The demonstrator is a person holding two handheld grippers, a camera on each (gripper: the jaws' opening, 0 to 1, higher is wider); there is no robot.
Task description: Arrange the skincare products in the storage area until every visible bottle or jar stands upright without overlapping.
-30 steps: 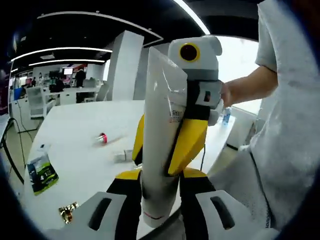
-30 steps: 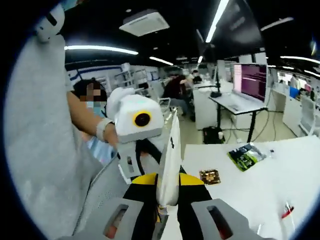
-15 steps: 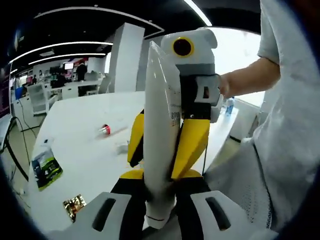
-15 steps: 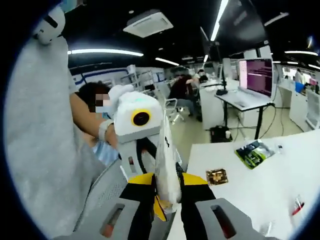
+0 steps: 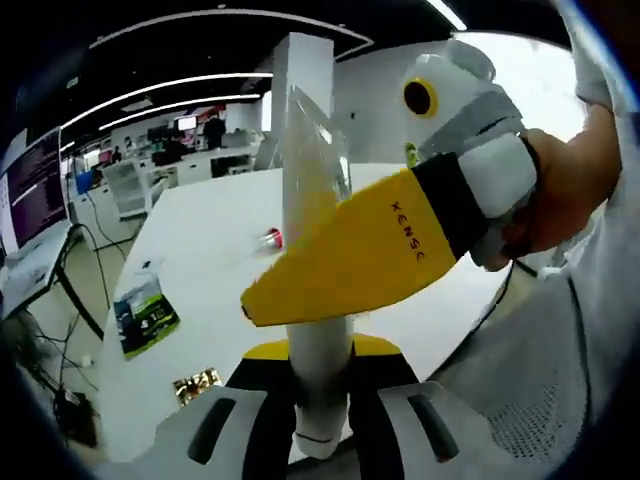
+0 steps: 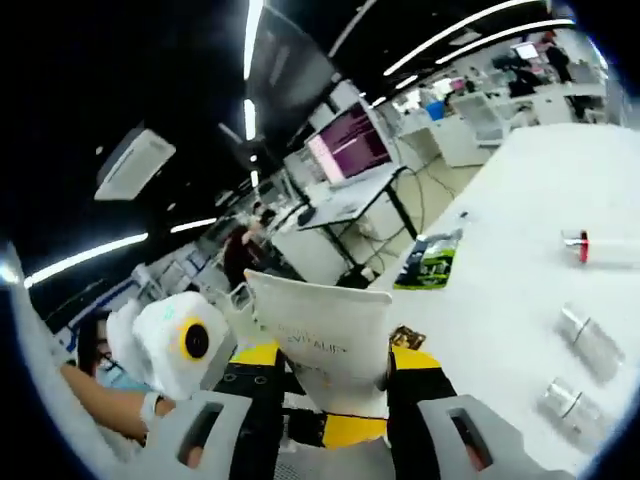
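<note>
A white squeeze tube (image 5: pixel 316 300) is held up in the air above the near edge of a white table (image 5: pixel 200 270), gripped by both tools at once. In the left gripper view the left gripper (image 5: pixel 322 400) is clenched on the tube's lower end, cap pointing down between its black and yellow jaws, while the crimped flat end rises toward the ceiling. The right gripper (image 5: pixel 300 290) comes in from the right of that view, held by a person's hand (image 5: pixel 560 200), its yellow jaw lying across the tube's middle. In the right gripper view the right gripper (image 6: pixel 335 400) is closed on the tube (image 6: pixel 325 345), whose broad flat face with faint lettering fills the space between the jaws; the left gripper (image 6: pixel 185 345) sits just to the left. Farther off on the table lie a green packet (image 6: pixel 432 262), a small red-capped item (image 6: pixel 582 243), and two clear jars (image 6: pixel 580 335) on their sides, well apart from the tube.
</note>
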